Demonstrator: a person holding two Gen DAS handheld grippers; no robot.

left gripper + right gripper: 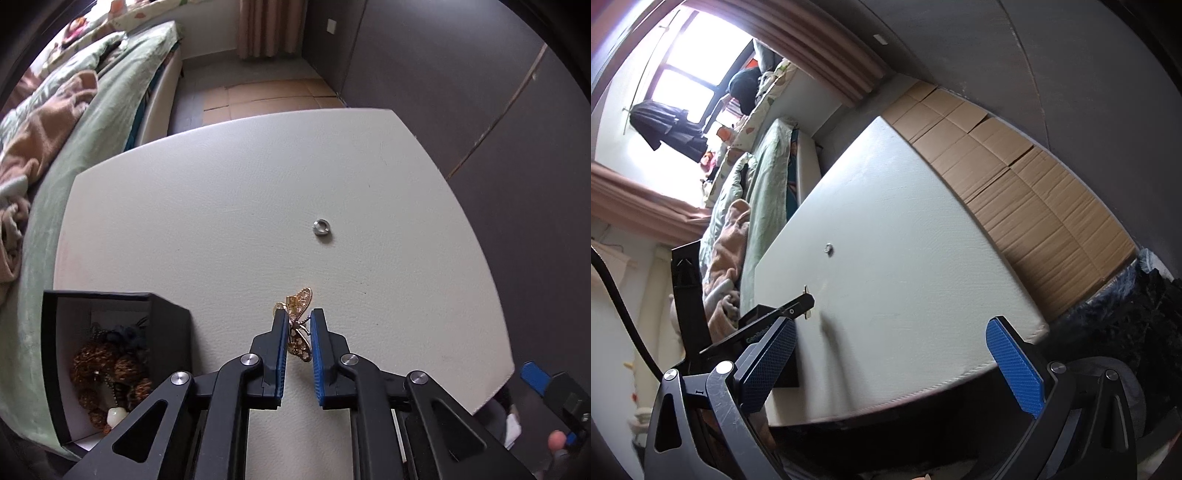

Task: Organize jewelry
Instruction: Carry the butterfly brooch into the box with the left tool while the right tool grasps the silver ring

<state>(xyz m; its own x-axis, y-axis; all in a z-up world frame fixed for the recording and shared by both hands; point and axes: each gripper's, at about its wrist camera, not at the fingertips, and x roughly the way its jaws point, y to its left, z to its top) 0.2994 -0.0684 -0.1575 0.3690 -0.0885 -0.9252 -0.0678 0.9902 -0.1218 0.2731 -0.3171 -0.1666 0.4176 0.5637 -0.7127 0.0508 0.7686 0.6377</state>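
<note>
White counter beside a green bed. Left hand-held gripper pinches a gold butterfly brooch just above counter, near centre; silver ring farther off, black jewelry box near left. Right hand-held gripper spread wide, w/ nothing in it.

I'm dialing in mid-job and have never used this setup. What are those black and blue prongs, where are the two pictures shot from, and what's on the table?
No robot here: a person carries a hand-held gripper in each hand, each with a fisheye camera looking along its blue-padded fingers.

Left wrist view: the left hand-held gripper is closed around a gold butterfly brooch over the white table. A silver ring lies farther out. At the near left stands an open black box already holding beaded jewelry.

Right wrist view: the right hand-held gripper is open and empty, held back off the table's edge, looking across at the left one.
</note>
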